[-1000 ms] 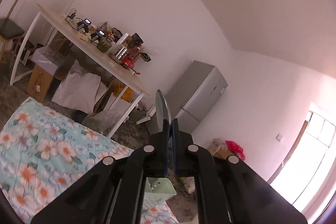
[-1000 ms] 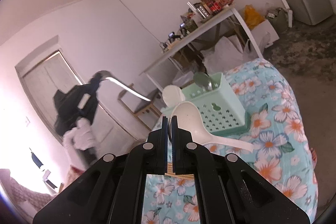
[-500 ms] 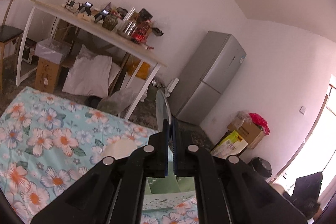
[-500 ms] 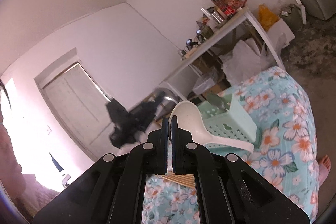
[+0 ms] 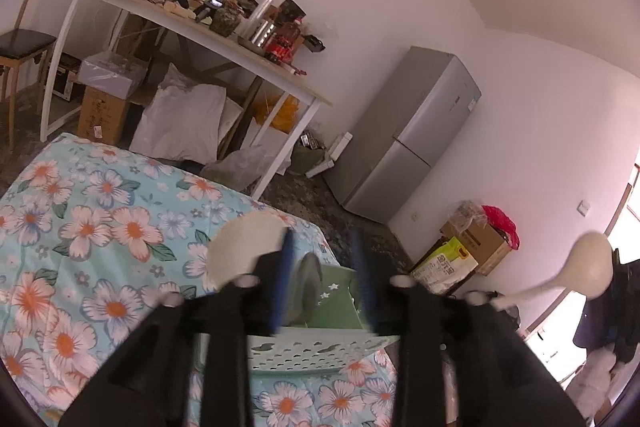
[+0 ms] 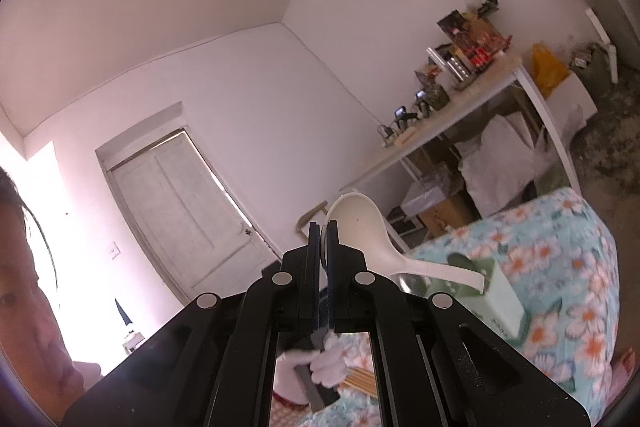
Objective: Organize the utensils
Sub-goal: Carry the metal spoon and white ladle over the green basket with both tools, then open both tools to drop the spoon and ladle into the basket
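The left gripper (image 5: 322,279) has its jaws apart, with nothing between them, and it hangs just above the green utensil basket (image 5: 316,351). A grey metal spoon (image 5: 310,287) stands inside the basket, right under the open jaws; I think this is why they are spread, since a utensil set in the basket needs no more holding. A round cream piece (image 5: 248,251), probably another spoon bowl, shows beside the left finger. The basket stands on the flowered surface (image 5: 100,227), close to its far edge.

The right gripper (image 6: 323,243) has its jaws together, clamped on the bowl rim of the white ladle (image 6: 372,243). The ladle's handle points sideways toward the basket (image 6: 500,303), so it looks ready to go in next. The left gripper above the basket may block the way. Wooden chopsticks (image 6: 360,383) lie lower on the surface.
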Available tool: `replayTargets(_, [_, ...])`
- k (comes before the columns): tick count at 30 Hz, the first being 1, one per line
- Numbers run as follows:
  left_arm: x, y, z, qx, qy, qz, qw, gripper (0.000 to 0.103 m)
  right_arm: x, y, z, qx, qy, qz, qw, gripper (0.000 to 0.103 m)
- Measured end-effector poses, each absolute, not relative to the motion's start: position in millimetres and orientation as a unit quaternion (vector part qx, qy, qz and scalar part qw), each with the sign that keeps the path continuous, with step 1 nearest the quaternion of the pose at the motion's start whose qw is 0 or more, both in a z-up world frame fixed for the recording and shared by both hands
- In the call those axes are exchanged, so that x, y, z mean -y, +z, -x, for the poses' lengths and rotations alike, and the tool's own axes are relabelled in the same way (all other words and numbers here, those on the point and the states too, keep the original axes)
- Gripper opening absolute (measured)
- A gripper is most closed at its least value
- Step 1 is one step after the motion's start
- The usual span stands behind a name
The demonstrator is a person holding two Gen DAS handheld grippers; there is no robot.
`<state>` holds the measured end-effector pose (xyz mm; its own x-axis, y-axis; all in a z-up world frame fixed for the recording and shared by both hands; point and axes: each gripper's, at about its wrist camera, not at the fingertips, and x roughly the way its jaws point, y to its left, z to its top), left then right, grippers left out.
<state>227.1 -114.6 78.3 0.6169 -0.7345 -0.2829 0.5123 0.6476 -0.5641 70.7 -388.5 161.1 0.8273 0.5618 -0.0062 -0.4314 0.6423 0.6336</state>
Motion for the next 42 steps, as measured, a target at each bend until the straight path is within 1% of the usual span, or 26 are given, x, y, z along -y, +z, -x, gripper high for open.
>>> replayTargets(1, [112.4,79.7,-225.5,-0.251,-0.356,0.221,0.873,0.045,387.8,162.5,-75.5,-0.101,0.278,-0.322,0.899,0.001])
replayTargets(5, [100.5,85.8,-214.3,-0.239,-0.35,0.225,0.877,0.056,386.8,159.8,-99.1,-0.11,0.28,-0.335,0.893,0.001])
replayTargets(10, [83.8,88.4,-193.8,-0.23,-0.351,0.222,0.88,0.063,382.2,144.7,-128.4,-0.141,0.263,-0.334,0.894,0.001])
replayTargets(14, [74.5,84.2,-175.4,-0.234,-0.355,0.204,0.882,0.067,376.2,120.4,-153.1,-0.181,0.249,-0.34,0.889,0.001])
replayTargets(16, [69.7,80.2,-168.1,-0.238,-0.354,0.199,0.882,0.068,371.8,109.2,-163.2,-0.205,0.227,-0.326,0.894,0.003])
replayTargets(17, [66.5,76.9,-163.9,-0.242,-0.353,0.198,0.882,0.069,370.0,104.0,-166.2,-0.216,0.218,-0.322,0.896,0.006])
replayTargets(18, [64.5,74.0,-160.6,-0.245,-0.352,0.197,0.882,0.069,368.9,100.2,-168.7,-0.224,0.21,-0.323,0.895,0.006])
replayTargets(19, [61.9,70.2,-157.1,-0.249,-0.351,0.196,0.881,0.07,368.4,95.4,-169.8,-0.235,0.2,-0.326,0.894,0.008])
replayTargets(21, [58.6,63.8,-152.0,-0.257,-0.348,0.193,0.88,0.07,366.2,91.7,-169.1,-0.24,0.193,-0.327,0.894,0.017])
replayTargets(22, [56.5,61.1,-150.3,-0.26,-0.346,0.193,0.881,0.07,365.0,92.0,-165.4,-0.239,0.184,-0.324,0.897,0.027])
replayTargets(23, [53.5,57.5,-147.7,-0.264,-0.343,0.194,0.881,0.071,364.1,93.5,-160.9,-0.236,0.178,-0.32,0.9,0.03])
replayTargets(25, [48.8,52.2,-145.3,-0.271,-0.338,0.198,0.879,0.071,361.9,96.8,-155.3,-0.228,0.168,-0.316,0.906,0.031])
replayTargets(26, [46.1,49.7,-144.0,-0.274,-0.335,0.202,0.879,0.071,361.6,99.6,-147.9,-0.22,0.158,-0.315,0.91,0.035])
replayTargets(30, [33.2,44.1,-136.3,-0.275,-0.326,0.211,0.879,0.071,355.6,106.6,-119.1,-0.189,0.133,-0.306,0.924,0.043])
replayTargets(36, [16.3,34.6,-125.0,-0.288,-0.312,0.207,0.881,0.071,338.3,109.1,-86.5,-0.155,0.081,-0.276,0.945,0.047])
replayTargets(39, [7.1,31.6,-119.9,-0.292,-0.301,0.211,0.883,0.071,325.7,104.0,-72.4,-0.148,0.075,-0.272,0.948,0.05])
replayTargets(42, [1.9,30.0,-112.4,-0.293,-0.291,0.209,0.886,0.071,307.5,93.0,-62.7,-0.166,0.08,-0.259,0.948,0.053])
